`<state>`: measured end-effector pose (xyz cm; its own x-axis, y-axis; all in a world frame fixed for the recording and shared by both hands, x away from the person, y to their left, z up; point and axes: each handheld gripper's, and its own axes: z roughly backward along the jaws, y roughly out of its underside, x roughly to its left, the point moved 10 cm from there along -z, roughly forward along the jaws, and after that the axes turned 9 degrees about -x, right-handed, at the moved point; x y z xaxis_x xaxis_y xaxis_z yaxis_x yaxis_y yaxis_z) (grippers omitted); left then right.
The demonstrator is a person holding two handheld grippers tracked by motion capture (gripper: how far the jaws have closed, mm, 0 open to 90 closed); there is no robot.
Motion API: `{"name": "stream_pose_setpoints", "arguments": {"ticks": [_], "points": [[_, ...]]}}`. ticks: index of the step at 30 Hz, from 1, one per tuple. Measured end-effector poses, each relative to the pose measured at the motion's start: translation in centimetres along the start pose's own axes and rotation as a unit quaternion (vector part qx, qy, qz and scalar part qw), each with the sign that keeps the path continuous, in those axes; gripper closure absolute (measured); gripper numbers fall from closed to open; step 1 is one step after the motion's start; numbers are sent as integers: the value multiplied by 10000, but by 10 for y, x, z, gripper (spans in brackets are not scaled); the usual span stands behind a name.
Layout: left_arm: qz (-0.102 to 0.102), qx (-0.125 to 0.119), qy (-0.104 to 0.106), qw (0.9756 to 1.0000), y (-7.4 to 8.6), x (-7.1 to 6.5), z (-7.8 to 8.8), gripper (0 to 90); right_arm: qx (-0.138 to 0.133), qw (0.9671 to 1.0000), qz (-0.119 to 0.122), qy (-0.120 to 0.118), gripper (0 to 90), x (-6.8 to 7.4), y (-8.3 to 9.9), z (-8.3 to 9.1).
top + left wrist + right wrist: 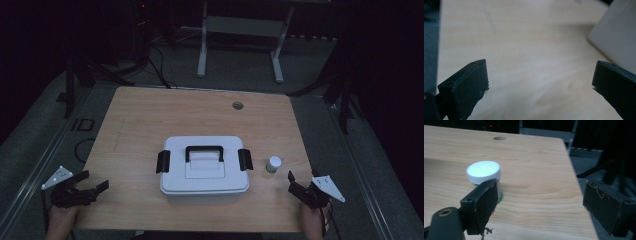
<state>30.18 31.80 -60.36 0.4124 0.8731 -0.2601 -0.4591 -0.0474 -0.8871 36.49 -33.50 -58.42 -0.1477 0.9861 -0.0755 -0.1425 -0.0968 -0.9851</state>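
A white lidded box (pixel 204 172) with a black handle and black side latches sits in the middle of the wooden table (pixel 145 120); one corner of the box (pixel 617 32) is in the left gripper view. A small bottle (pixel 273 164) with a white cap and green base stands just right of it. My left gripper (pixel 94 181) rests at the table's front left edge, open and empty (pixel 540 75). My right gripper (pixel 302 179) is at the front right, open (pixel 540 195), with the bottle (pixel 484 173) just beyond its left jaw and not between the pads.
A round cable hole (pixel 237 105) lies near the table's far edge. Behind the table stands a white desk frame (pixel 240 27), and dark stands and cables sit on the grey floor on both sides.
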Motion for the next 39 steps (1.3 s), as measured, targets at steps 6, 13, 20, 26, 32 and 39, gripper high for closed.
{"name": "stream_pose_setpoints", "arguments": {"ticks": [6,13,20,26,32,39], "points": [[-369,809,133,9959,9,-3,2,2,29,10000,-29,-10,124,0,0,0],[-779,1465,35,9861,10,-4,7,2,29,9999,-102,-45,125,-1,0,0],[-1191,2071,-55,9710,11,-4,12,2,36,9999,-144,-53,125,-1,1,0],[-1525,2517,-165,9556,14,-3,16,2,37,9999,-154,-58,125,-2,1,0],[-1712,2944,-160,9401,15,-4,20,3,47,9999,-131,-51,125,-1,1,-1],[-2130,3559,-231,9096,10,-5,27,2,64,9999,-143,-51,126,-1,1,-1]]}}
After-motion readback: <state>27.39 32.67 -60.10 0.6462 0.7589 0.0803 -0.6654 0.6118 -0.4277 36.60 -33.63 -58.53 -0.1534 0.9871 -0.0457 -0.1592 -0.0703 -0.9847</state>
